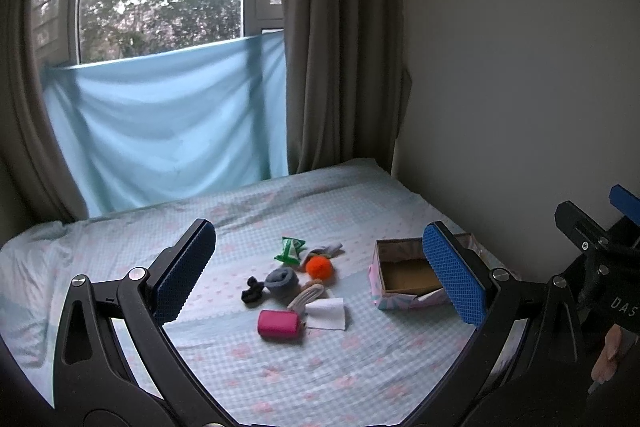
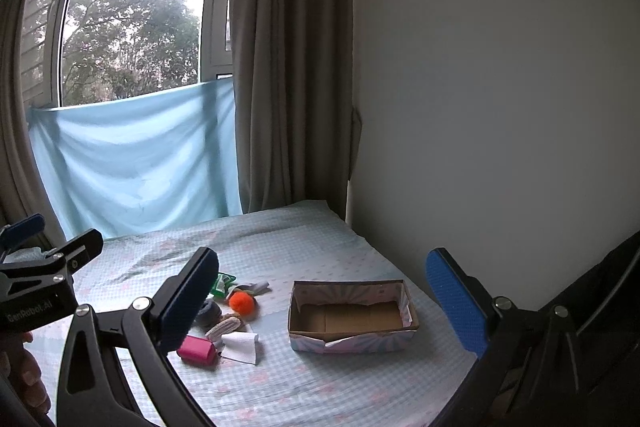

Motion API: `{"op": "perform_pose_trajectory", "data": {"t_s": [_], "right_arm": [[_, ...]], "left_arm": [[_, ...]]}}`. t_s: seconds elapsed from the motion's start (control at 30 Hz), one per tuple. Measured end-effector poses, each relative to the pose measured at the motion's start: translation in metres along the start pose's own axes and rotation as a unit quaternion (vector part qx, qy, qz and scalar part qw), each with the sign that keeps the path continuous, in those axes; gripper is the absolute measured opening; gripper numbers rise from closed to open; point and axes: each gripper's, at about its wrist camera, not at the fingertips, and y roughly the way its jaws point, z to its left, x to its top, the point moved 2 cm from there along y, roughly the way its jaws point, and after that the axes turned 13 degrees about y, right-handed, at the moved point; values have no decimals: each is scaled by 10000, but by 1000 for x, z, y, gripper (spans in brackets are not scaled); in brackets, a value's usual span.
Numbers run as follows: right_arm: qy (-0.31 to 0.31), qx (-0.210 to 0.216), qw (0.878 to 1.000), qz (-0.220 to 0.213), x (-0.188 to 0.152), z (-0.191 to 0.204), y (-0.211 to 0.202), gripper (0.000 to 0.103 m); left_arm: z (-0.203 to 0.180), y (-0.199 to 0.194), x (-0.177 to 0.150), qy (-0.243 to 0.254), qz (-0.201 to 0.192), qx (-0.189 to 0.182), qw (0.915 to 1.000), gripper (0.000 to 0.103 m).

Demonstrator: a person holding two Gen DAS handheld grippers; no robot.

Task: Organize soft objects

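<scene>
Left gripper (image 1: 320, 267) jaws spread wide, empty, above bed (image 1: 280, 367). Right gripper (image 2: 320, 301) jaws also spread, empty. Soft pile mid-bed: pink roll (image 1: 279, 323), white tissue (image 1: 328, 313), grey sock ball (image 1: 282, 281), orange pompom (image 1: 319, 267), green packet (image 1: 290, 250). Empty cardboard box (image 2: 352, 319) just right of pile. All likely light, squashy; pinch each across middle.

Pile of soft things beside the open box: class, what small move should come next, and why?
Probably lower the left gripper toward the pink roll, the pile's nearest item. Both grippers hang above the bed with jaws wide open and empty, the right gripper too. The box looks empty, and every soft item still lies outside it.
</scene>
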Motion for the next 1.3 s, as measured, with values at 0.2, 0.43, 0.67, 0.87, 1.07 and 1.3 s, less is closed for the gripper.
{"op": "perform_pose_trajectory", "data": {"t_s": [0.2, 0.43, 0.67, 0.87, 1.07, 1.3], "right_arm": [[49, 44, 10000, 20, -3, 0, 0, 103], [33, 3, 10000, -22, -4, 0, -1, 103], [44, -20, 10000, -28, -6, 0, 0, 103], [81, 34, 10000, -25, -4, -2, 2, 103], [54, 26, 10000, -30, -4, -2, 3, 103], [79, 29, 10000, -6, -3, -1, 5, 103]], "left_arm": [[0, 0, -1, 14, -6, -1, 10000, 103], [1, 1, -2, 12, -19, -14, 10000, 103], [0, 0, -3, 19, -25, -24, 10000, 103], [1, 2, 0, 42, -22, -46, 10000, 103], [2, 3, 0, 62, -17, -47, 10000, 103], [3, 7, 1, 52, 22, -67, 10000, 103]]}}
